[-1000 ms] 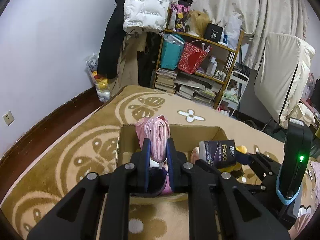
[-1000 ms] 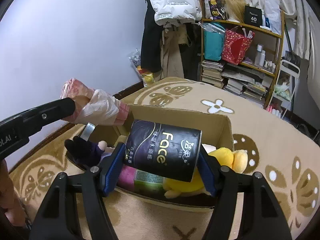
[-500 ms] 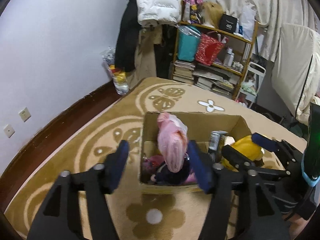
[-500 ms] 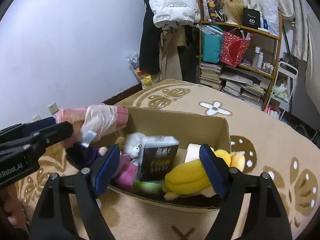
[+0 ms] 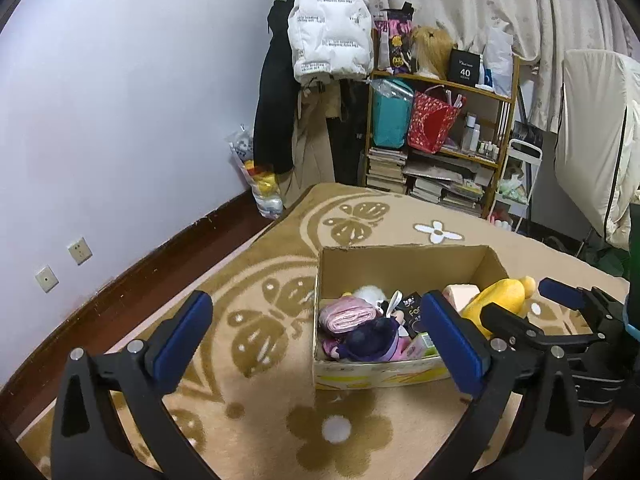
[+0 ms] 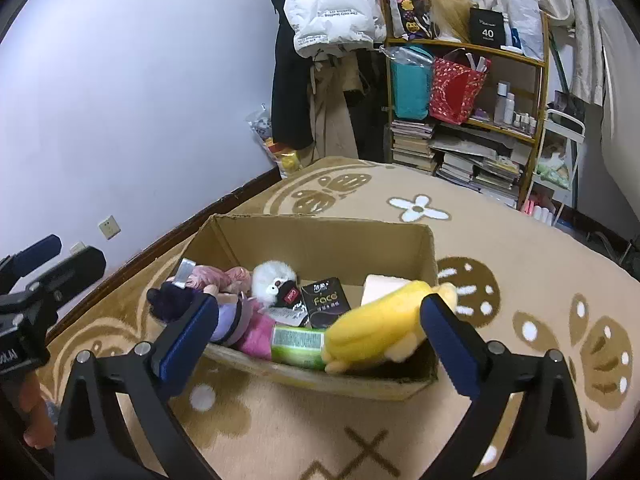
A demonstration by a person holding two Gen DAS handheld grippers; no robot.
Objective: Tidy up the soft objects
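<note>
Left wrist view: the left hand-held gripper [image 5: 320,332] is opening, nothing between its jaws — the pink roll [image 5: 347,316] lies in the cardboard box [image 5: 400,258] at 1 o'clock.

Right wrist view: the right hand-held gripper [image 6: 318,330] is opening too, empty; the black tissue pack [image 6: 324,307] rests at 12 o'clock beside the yellow plush [image 6: 380,320].

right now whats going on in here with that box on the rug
A person is tidying soft things into a cardboard box on the rug, one hand-held gripper in each hand. The left hand-held gripper and right hand-held gripper are both empty, their jaws opening wide. In the box lie a pink bundle, a black tissue pack, a yellow plush and a dark-haired doll.
</note>
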